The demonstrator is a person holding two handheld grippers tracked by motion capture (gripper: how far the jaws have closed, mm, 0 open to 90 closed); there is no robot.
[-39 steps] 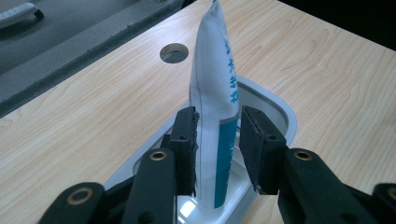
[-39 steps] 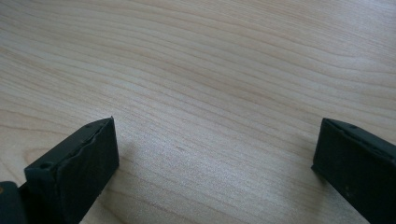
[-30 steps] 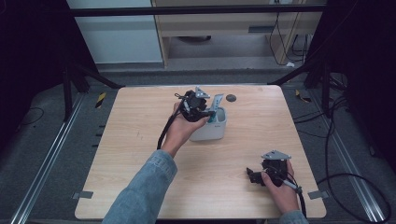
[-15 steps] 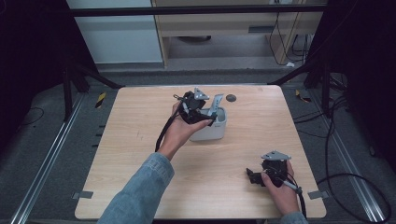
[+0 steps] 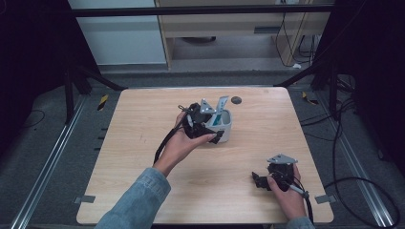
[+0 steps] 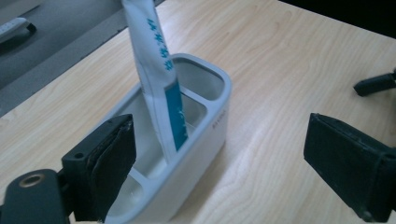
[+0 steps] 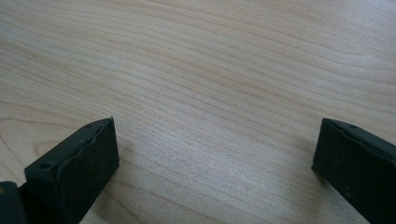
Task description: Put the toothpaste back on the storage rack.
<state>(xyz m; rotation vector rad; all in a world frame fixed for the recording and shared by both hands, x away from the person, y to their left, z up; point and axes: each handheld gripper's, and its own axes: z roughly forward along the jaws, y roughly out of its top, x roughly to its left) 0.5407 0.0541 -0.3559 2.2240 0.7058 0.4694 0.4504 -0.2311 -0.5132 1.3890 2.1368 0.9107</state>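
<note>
Nearest the person, the right gripper [image 5: 263, 182] sits low over the wooden table [image 5: 143, 167] at its near right corner, jaws spread wide w/ nothing between them; the right gripper view has bare wood grain betw. the two black pads [image 7: 77, 163], so it looks parked, no part in the job right now. Farther out, mid-table, the left gripper [image 5: 210, 136] is up against the white holder [image 5: 228, 129], a small compartmented caddy w/ rounded corners. Its jaws are wide apart too: in the left gripper view one pad [image 6: 112, 163] hangs over the holder's near end, the other is well off to the side over bare wood, neither touching anything. The toothpaste tube [image 6: 159, 88], white w/ blue print, stands in the holder's middle compartment, tilted, leaning toward the far side, upper end sticking well above the rim. Beyond the holder, near the table's far edge, lies a small dark round disc [image 5: 236, 100], apart from everything. Judgement: tube looks placed and let go, so the step in hand is prob. the release/retreat after insertion. Next move calls for lifting the left gripper back and clear w/o the near pad clipping the rim or the tube, since the holder looks light and could slide or tip. Tube seems stable as it leans, but can't tell how deep its lower end sits.
</note>
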